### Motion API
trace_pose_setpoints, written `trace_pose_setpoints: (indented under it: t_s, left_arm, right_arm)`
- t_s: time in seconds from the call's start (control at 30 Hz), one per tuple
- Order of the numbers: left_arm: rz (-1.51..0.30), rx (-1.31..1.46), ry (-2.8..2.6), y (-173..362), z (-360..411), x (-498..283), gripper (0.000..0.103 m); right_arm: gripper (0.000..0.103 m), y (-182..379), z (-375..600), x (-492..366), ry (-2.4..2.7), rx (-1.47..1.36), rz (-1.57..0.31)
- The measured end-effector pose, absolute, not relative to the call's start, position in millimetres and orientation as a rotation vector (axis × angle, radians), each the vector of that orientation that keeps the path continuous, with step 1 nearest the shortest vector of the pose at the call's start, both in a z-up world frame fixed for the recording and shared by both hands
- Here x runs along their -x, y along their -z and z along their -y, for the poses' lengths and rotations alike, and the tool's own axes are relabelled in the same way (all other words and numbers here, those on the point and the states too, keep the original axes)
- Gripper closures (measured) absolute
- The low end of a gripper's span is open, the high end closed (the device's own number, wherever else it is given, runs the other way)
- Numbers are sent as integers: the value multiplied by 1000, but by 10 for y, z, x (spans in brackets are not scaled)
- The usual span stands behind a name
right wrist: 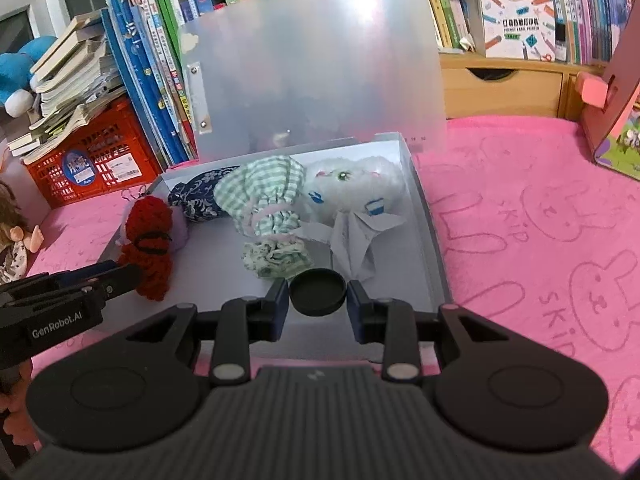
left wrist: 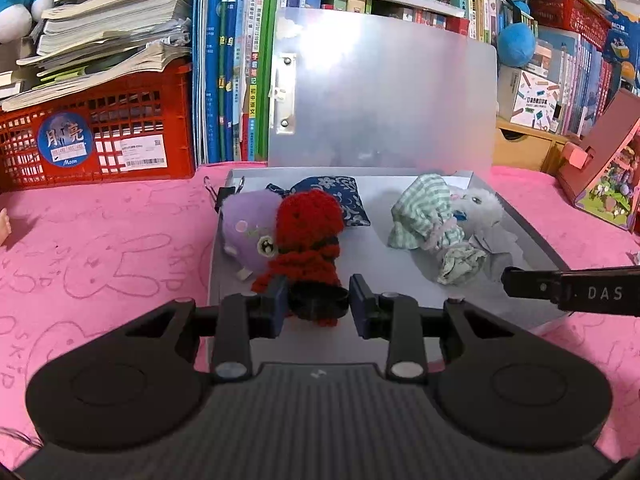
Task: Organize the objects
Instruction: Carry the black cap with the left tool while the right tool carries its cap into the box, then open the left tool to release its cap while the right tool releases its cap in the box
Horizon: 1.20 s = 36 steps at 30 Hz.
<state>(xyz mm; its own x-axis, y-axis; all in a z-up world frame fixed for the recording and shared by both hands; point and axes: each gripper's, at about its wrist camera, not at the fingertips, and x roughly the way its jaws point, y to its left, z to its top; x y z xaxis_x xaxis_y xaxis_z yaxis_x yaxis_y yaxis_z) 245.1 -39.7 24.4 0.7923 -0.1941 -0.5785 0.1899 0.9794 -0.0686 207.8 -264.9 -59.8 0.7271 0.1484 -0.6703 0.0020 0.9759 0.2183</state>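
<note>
**Spotter:** What have you got in each hand?

**Me:** My left gripper is clamped narrow on the red knitted doll, holding it by its dark lower end. My right gripper is pinched on a black round lid.

**Spotter:** Where does the doll sit relative to the box?

**Me:** It stands roughly upright over the near left part of the grey open box, long axis running away from my fingertips, leaning on the purple plush. The lid hangs over the near middle of the box floor, just this side of the green checked bundle. Setting the lid down looks like the right hand's job, I'd say; the left is busy at the far-left side.

**Spotter:** Anything you can't read?

**Me:** I can't tell whether the doll's base or the lid touches the floor. The white plush is half covered by crumpled paper, and the frosted box cover blurs everything behind it.
</note>
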Motion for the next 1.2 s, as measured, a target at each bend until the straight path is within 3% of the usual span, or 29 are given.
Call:
trace_pose_setpoints:
  t_s: [0.87, 1.07, 1.1, 1.2]
  left_arm:
    - [-650, -2, 154, -78, 365, -2741, 65]
    - [-646, 0, 150, -89, 359, -2725, 63]
    - [-647, 3, 149, -94, 356, -2724, 62]
    - [-641, 3, 136, -116, 351, -2704, 48]
  right_arm:
    - [67, 746, 2678, -2248, -68, -221, -783]
    - [60, 743, 2668, -2247, -75, -231, -778]
    - [54, 740, 2668, -2246, -74, -232, -777]
    - [47, 721, 2669, -2230, -73, -234, -771]
